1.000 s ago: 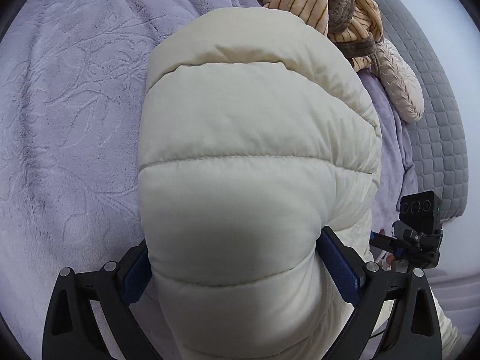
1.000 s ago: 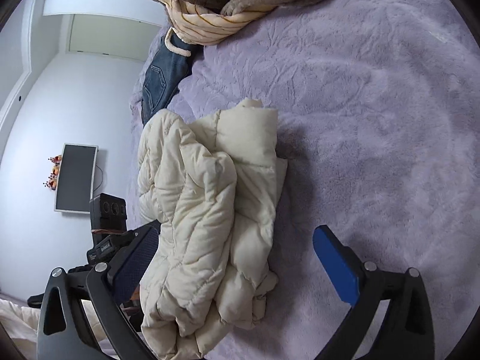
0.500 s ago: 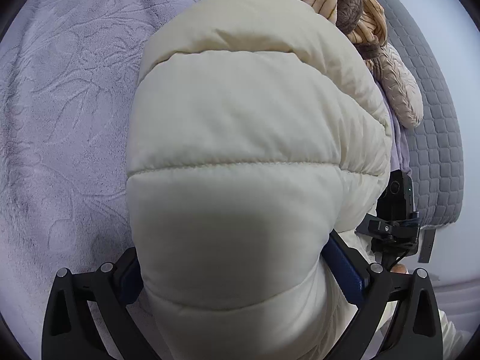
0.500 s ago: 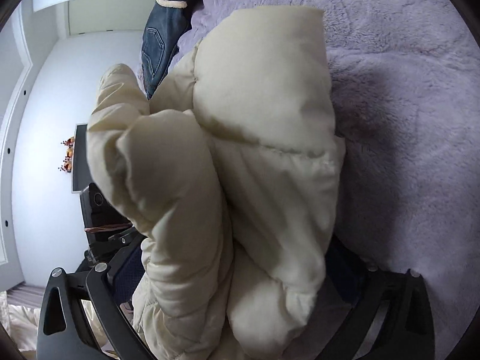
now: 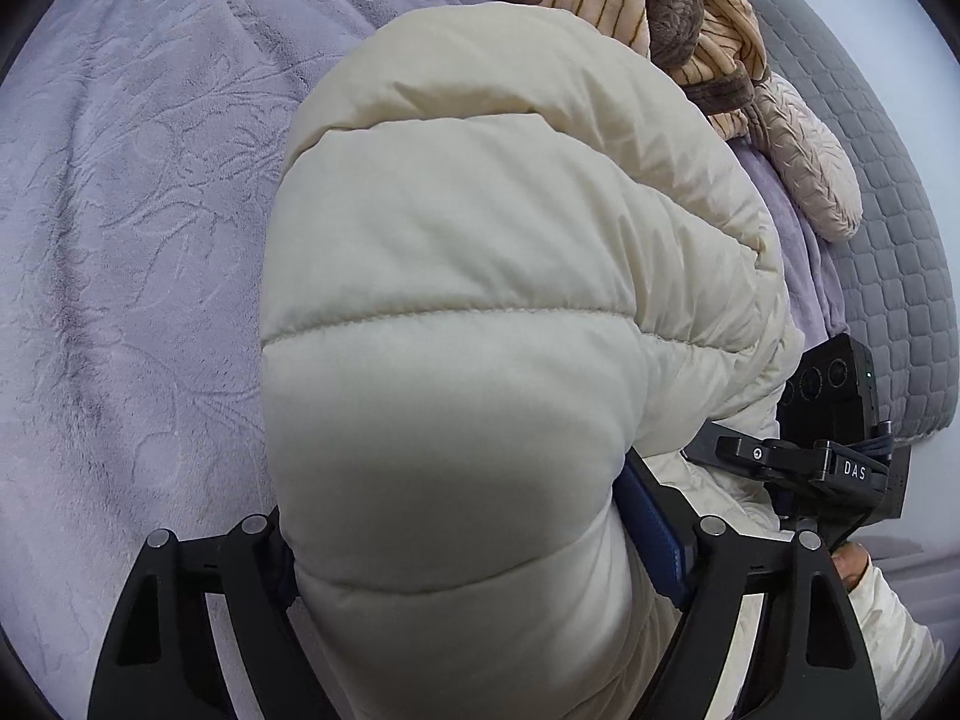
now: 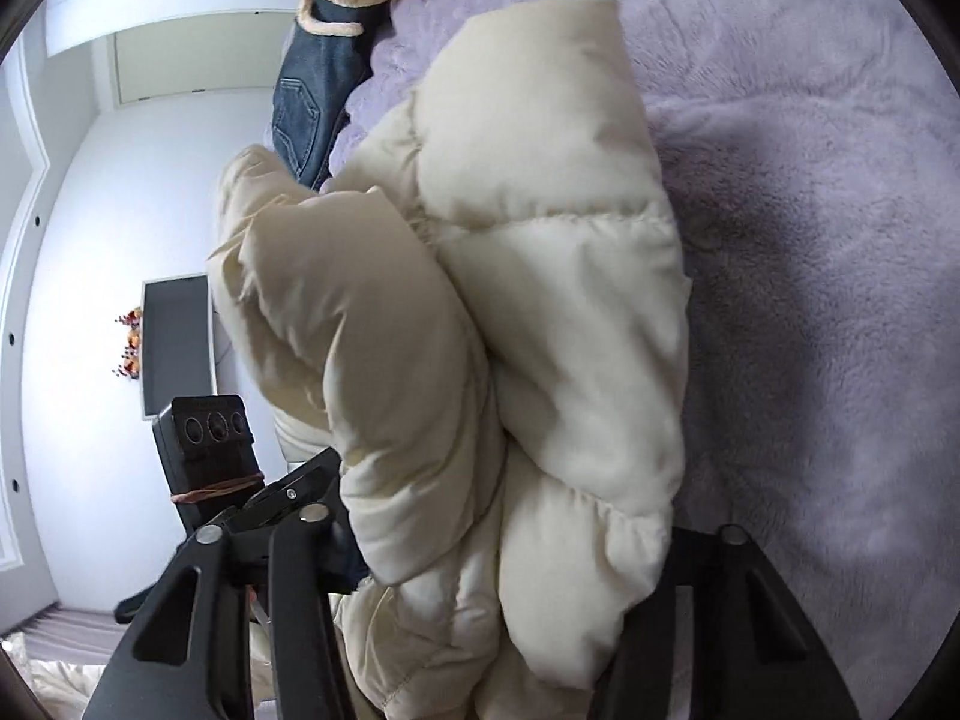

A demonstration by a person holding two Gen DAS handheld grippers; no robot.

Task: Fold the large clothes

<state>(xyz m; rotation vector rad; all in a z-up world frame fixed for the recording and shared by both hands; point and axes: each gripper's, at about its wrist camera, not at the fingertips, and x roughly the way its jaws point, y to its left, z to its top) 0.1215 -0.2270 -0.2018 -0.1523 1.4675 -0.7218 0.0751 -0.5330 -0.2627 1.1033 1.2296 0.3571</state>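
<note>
Both grippers close on a cream puffer jacket (image 5: 480, 324) bundled on the lavender bed blanket (image 5: 132, 228): the left gripper (image 5: 480, 546) straddles a padded fold, the right gripper (image 6: 510, 546) pinches the jacket's bunched edge. Squeezing past the loft to the fabric, then lifting both ends level, should keep the slippery fold from springing open.
</note>
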